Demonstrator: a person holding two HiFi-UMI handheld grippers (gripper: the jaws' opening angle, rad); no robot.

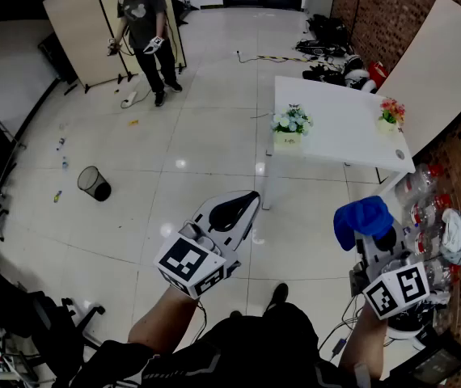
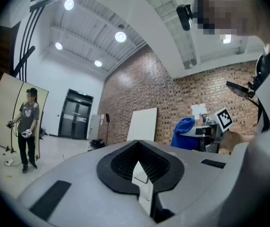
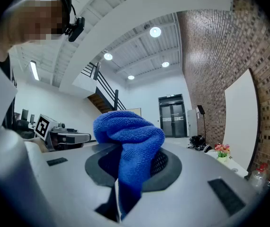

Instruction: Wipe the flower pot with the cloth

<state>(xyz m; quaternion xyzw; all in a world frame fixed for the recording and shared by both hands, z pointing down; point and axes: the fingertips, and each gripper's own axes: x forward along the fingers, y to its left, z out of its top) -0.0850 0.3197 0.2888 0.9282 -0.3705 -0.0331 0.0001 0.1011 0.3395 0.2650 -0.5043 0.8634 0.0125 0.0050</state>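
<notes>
A white table [image 1: 340,140] stands ahead of me with two flower pots on it. One holds white flowers [image 1: 291,124] at its near-left corner, the other pink and red flowers [image 1: 391,113] at its right edge; this pot [image 3: 221,151] also shows small in the right gripper view. My right gripper [image 1: 374,245] is shut on a bunched blue cloth [image 1: 362,219], which bulges up out of the jaws [image 3: 128,141]. My left gripper [image 1: 245,200] is held level at centre, shut with nothing in it [image 2: 142,174]. Both grippers are well short of the table.
A person [image 1: 145,31] stands far off by a beige panel [image 1: 81,23]. A black waste bin [image 1: 95,183] sits on the floor at left. Plastic bottles [image 1: 429,212] and bags line the brick wall on the right. Cables and bags [image 1: 327,51] lie beyond the table.
</notes>
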